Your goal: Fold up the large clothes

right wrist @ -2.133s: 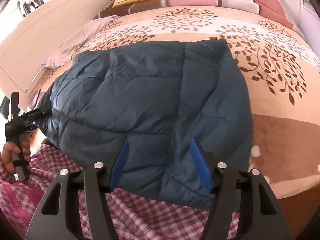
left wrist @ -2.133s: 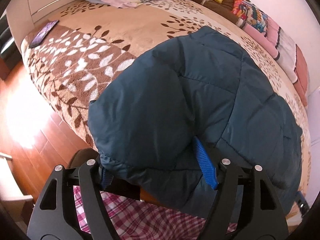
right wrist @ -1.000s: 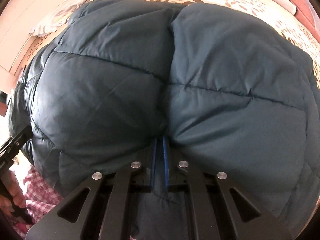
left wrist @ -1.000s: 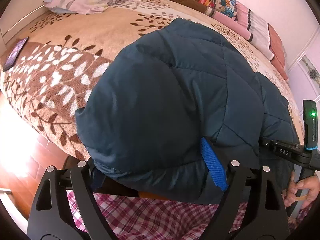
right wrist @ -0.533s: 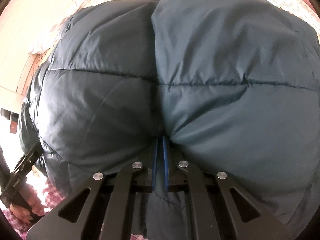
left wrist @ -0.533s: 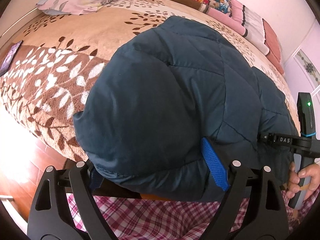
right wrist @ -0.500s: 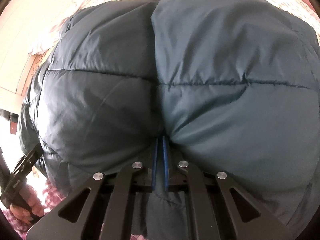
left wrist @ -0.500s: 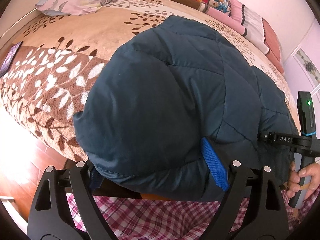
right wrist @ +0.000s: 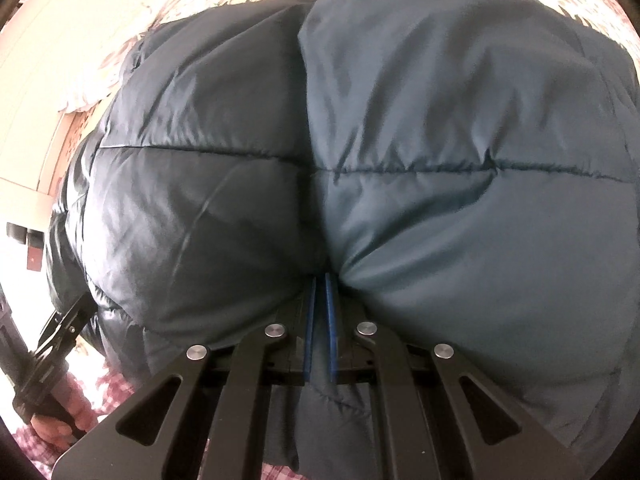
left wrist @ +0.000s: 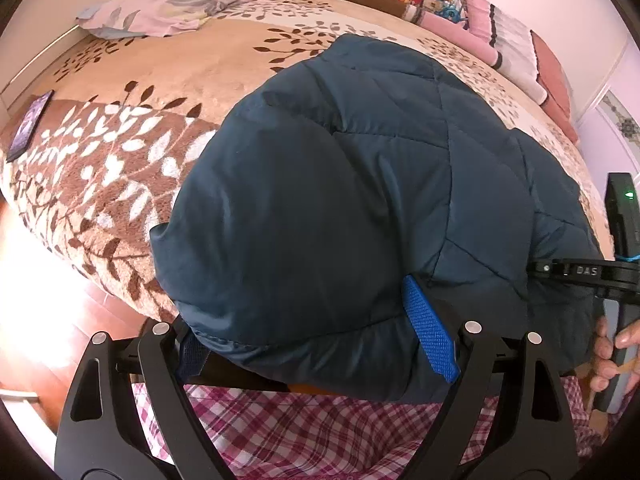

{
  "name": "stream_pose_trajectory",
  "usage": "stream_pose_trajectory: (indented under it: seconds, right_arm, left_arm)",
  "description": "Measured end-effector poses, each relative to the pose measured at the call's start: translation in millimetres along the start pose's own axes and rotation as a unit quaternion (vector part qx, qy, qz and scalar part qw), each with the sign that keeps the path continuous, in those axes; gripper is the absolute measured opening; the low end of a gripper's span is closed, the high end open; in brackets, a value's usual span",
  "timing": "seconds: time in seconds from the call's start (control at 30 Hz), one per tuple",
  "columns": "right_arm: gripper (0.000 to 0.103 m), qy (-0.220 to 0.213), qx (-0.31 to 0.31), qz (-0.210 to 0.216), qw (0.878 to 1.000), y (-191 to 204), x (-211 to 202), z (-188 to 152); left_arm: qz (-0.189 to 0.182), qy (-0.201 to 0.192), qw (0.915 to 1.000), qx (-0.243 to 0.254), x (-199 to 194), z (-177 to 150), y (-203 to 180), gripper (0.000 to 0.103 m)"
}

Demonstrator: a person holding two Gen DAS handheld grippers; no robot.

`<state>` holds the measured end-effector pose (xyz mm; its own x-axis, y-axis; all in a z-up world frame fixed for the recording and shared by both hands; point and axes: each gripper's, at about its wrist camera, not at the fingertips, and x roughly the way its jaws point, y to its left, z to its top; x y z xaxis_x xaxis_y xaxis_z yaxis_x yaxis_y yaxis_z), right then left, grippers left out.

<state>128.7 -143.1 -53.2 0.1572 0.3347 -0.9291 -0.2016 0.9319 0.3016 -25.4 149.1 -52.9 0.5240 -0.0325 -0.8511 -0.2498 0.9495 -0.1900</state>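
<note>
Holding the dark teal quilted puffer jacket at the bed's near edge: my right claw pinches its hem, my left claw gapes wide around the other corner. Puffy, light, slick shell; I'd grip stitched seams.

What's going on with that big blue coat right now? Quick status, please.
Right gripper clamped shut on the jacket hem. Left gripper open around its near edge. Jacket bunched on bed. Nothing blocking.

Leaf-print bedspread, pillow, phone
</note>
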Motion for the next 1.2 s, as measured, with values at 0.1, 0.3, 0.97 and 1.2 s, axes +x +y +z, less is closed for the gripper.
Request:
stream_pose_trajectory:
  seconds: [0.1,0.3,0.97,1.2]
  right_arm:
    - [0.008,-0.012,0.006,0.018,1.000,-4,-16,2]
    - [0.009,-0.104,0.019,0.035,0.994,-19,-68,27]
    - [0.000,-0.033,0.063,-0.002,0.997,-31,20,88]
    - [0.002,-0.080,0.081,0.041,0.993,-27,-15,91]
  left_arm:
    - [0.003,0.001,1.0000,-0.002,2,2,1,0.086]
    - [0.013,-0.002,0.9999,0.009,1,3,-2,0.086]
    - [-0.031,-0.017,0.9994,0.000,-2,6,6,0.085]
    - [-0.086,-0.025,0.9946,-0.053,-7,8,29,0.049]
